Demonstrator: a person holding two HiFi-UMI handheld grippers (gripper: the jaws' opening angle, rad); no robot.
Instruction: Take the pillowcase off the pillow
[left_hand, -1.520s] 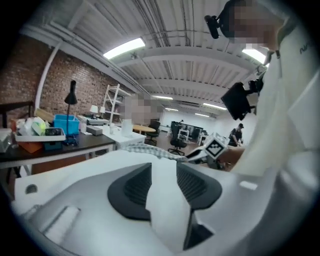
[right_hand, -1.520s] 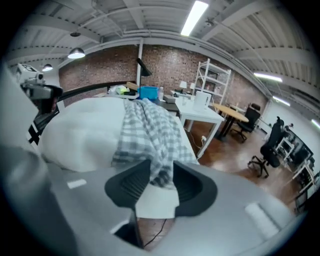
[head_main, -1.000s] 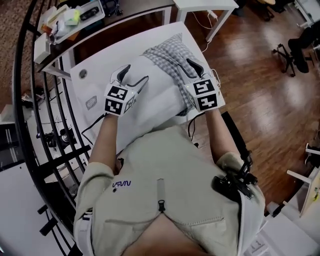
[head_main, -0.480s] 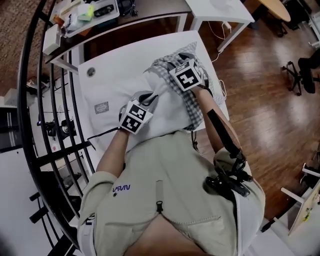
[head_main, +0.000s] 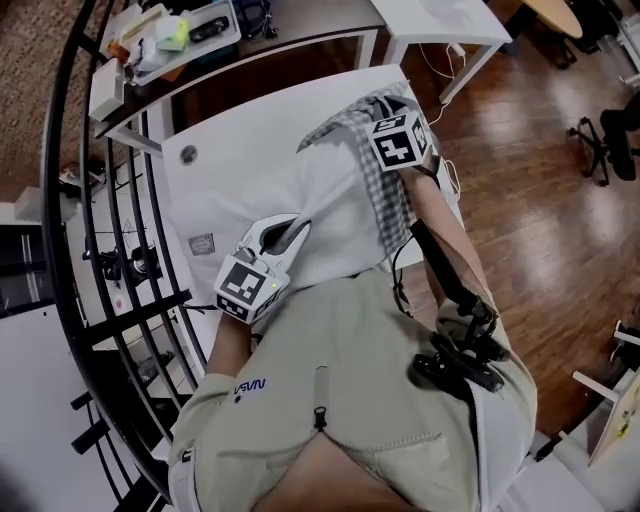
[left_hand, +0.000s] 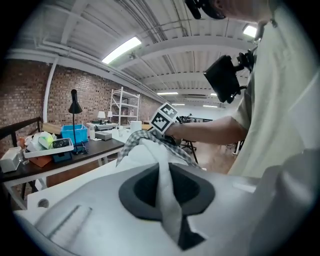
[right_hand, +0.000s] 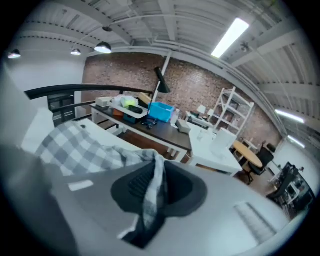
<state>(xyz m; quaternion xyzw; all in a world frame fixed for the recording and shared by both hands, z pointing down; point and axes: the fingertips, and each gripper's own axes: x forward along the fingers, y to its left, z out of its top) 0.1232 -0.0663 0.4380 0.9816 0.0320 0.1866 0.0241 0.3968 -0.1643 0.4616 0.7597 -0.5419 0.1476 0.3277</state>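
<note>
The soft white pillow (head_main: 310, 190) is pinched by the just-closed left hand-held gripper (left_hand: 165, 181), the grey-checked cloth pillowcase (head_main: 379, 190) by the just-closed right hand-held gripper (right_hand: 150, 194).

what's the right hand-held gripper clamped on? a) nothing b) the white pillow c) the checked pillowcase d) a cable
c: in the right gripper view the jaws of the right hand-held gripper, which have just been closing, pinch a fold of the checked pillowcase.
</note>
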